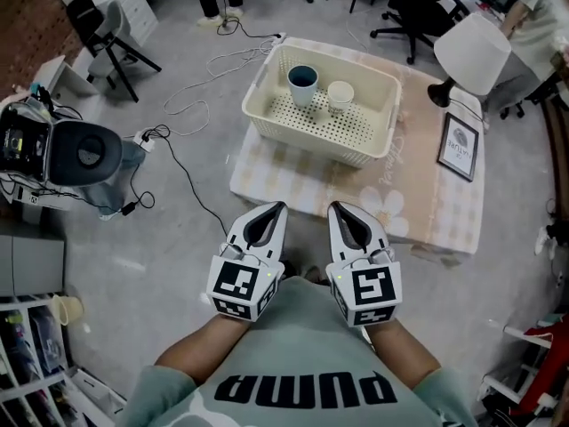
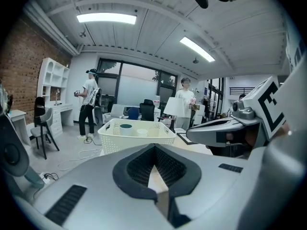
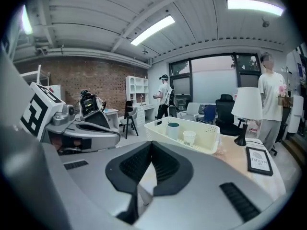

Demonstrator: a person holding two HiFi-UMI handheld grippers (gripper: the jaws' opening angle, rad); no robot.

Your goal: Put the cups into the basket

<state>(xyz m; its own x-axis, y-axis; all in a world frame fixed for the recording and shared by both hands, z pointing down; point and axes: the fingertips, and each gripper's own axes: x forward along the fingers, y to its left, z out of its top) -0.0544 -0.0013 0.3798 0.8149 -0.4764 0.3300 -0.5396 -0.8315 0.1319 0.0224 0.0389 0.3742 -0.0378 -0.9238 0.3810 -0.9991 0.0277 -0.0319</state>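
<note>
At my chest, the left gripper [image 1: 272,210] and right gripper [image 1: 342,210] sit side by side. Each has its ribbed black pads [image 2: 136,166] pressed together on nothing. Only the head view shows the perforated floor of the cream plastic basket [image 1: 307,145]. In the basket a teal-lined cup [image 1: 302,84] and a white cup [image 1: 340,95] stand upright, just beside each other. The basket rests on a checked, flower-printed cloth [image 1: 356,194]. The gripper views alone show a brick wall [image 3: 91,78]. My grey-green shirt [image 1: 302,336] reads PUMA, upside down.
</note>
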